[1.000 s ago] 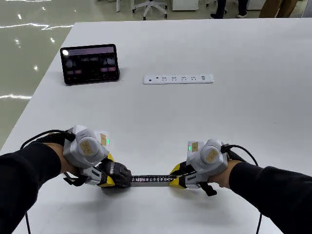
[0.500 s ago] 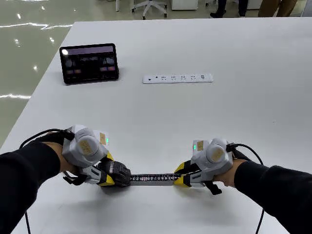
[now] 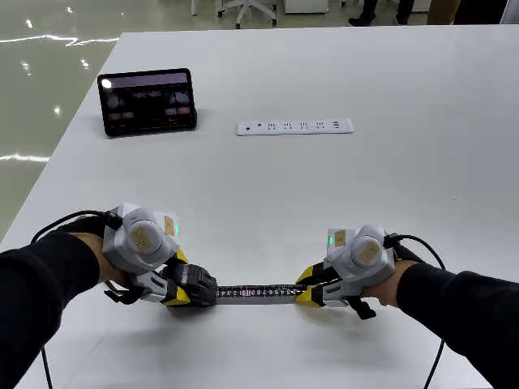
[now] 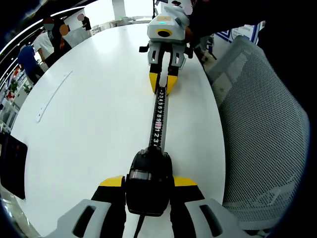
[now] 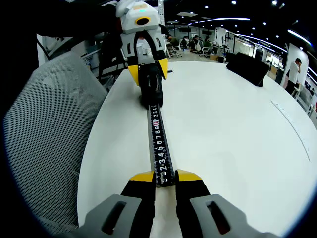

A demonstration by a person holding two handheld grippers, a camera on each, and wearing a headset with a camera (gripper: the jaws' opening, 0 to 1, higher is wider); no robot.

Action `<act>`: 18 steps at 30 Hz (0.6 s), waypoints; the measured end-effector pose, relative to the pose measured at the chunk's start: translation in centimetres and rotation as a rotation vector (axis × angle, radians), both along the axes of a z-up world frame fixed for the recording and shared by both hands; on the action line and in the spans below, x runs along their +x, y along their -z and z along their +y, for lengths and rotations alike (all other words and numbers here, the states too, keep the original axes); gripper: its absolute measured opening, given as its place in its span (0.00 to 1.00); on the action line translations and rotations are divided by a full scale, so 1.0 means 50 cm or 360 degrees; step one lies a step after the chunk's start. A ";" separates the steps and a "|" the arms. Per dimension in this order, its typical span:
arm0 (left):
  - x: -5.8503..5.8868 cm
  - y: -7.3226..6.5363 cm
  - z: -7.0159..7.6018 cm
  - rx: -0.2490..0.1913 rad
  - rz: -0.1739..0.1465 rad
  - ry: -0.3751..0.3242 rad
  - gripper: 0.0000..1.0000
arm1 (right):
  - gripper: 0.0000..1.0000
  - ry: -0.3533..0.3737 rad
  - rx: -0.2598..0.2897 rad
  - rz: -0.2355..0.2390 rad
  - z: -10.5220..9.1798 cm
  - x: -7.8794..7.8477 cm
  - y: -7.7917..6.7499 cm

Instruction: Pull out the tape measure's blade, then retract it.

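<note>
The black tape measure case [image 3: 197,287] rests on the white table [image 3: 324,186] near its front edge, and my left gripper [image 3: 180,285] is shut on it. In the left gripper view the case [image 4: 149,181] sits between the yellow-tipped jaws. Its blade [image 3: 259,291] runs flat to the right, numbers up, to my right gripper [image 3: 305,286], which is shut on the blade's end. The right gripper view has the blade [image 5: 159,148] running away from my right gripper [image 5: 165,177] to the case [image 5: 150,85]. The left gripper view has the blade [image 4: 158,119] reaching the right gripper [image 4: 164,81].
A dark tablet [image 3: 147,100] stands at the back left of the table and a white power strip [image 3: 294,126] lies behind the middle. A grey mesh chair [image 4: 257,134] sits just off the table's front edge. Cables trail from both grippers.
My right gripper has moved to the right with the blade's end, so more blade is out. The left gripper and the case have stayed put.
</note>
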State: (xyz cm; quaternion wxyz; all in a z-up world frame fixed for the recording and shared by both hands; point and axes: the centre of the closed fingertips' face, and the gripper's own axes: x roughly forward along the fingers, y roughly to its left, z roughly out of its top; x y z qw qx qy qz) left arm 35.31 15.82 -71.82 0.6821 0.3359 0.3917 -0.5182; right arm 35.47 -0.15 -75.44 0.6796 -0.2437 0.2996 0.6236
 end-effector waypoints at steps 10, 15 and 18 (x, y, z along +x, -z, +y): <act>-0.001 -0.001 0.000 0.0008 -0.0007 0.0014 0.30 | 0.10 -0.0001 -0.0009 -0.0003 -0.012 0.002 0.000; -0.001 0.000 0.001 0.0012 -0.0004 0.0013 0.30 | 0.10 0.0002 -0.0010 -0.0008 -0.019 0.002 0.001; -0.001 -0.001 0.001 0.0012 -0.0006 0.0011 0.30 | 0.10 0.0005 -0.0008 -0.0009 -0.025 0.004 0.001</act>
